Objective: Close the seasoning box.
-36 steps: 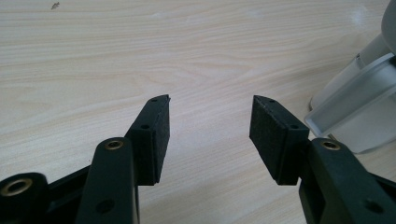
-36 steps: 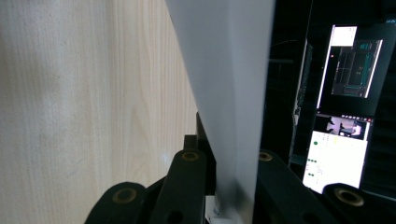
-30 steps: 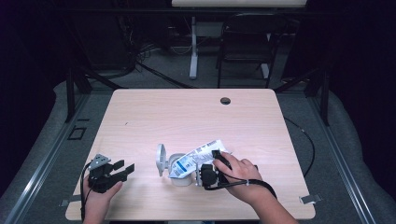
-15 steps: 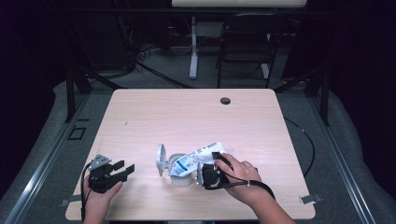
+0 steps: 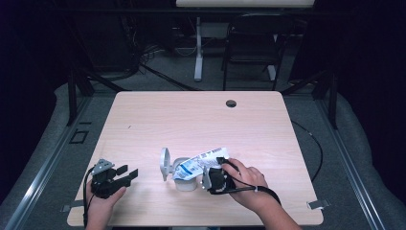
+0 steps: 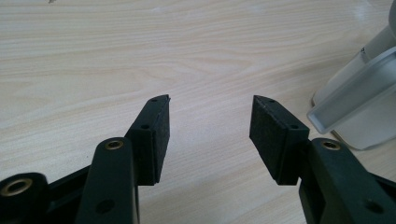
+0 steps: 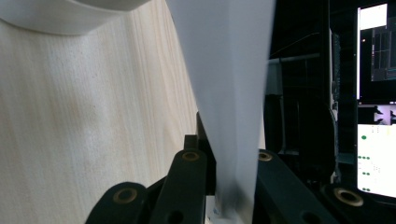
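Where the high view looks down on the pale wooden table (image 5: 191,115), we find our left gripper (image 5: 125,175) at the near left corner, resting low over the wood with its jaws spread apart and nothing between them. The left gripper view confirms this from close in: the two black pads (image 6: 154,133) stand wide, with bare wood grain in the gap. That same view adds something the high view gives only at a distance, the slanted edge of a pale grey lid (image 6: 355,100) and the white container wall (image 6: 369,133) behind it at the right, apart from the jaws.

Moving right in the high view, the small white container (image 5: 184,175) stands near the table's near edge with its round lid (image 5: 164,163) tipped up on its left side. A white pouch with blue print (image 5: 201,163) lies slanted across the container's mouth, its lower end over the container and its other end reaching back to the right.

Farther right, our right gripper (image 5: 209,178) is clamped on that pouch. The right gripper view shows the grip itself: the jaws are closed tight on a flat white sheet of the pouch (image 7: 229,93) rising between them, with the container's curved white base (image 7: 70,16) at the top left and lit screens (image 7: 376,154) off the table at the right.
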Motion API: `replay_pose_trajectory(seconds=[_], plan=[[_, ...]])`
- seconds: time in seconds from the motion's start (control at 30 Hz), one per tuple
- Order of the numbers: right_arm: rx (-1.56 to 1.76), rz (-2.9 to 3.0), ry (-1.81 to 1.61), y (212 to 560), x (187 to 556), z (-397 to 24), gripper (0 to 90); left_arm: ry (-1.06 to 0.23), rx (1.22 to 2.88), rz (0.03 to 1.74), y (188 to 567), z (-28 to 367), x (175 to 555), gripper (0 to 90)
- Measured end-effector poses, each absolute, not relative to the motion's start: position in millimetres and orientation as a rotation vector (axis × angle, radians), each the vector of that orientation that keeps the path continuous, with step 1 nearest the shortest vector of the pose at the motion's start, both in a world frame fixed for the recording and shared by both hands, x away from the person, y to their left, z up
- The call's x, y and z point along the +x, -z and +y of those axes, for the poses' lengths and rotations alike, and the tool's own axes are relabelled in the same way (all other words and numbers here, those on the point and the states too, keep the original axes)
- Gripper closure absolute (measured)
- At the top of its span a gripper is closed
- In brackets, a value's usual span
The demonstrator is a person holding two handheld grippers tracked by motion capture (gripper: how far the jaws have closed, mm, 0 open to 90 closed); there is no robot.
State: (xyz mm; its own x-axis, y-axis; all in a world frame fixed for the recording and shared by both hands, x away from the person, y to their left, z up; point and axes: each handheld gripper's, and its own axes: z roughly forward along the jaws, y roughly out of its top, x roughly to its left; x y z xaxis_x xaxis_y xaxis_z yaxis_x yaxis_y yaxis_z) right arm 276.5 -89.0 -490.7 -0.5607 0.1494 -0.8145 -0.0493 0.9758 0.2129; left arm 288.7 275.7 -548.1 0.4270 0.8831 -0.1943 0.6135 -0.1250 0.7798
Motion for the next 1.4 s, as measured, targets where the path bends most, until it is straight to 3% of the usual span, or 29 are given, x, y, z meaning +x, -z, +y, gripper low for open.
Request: replay_pose_trajectory(seconds=[1.4], plan=[[0.263, 2.207, -0.498, 499, 275, -97, 89.1, -0.409, 1.838, 1.290, 551, 275, 289, 48.2]])
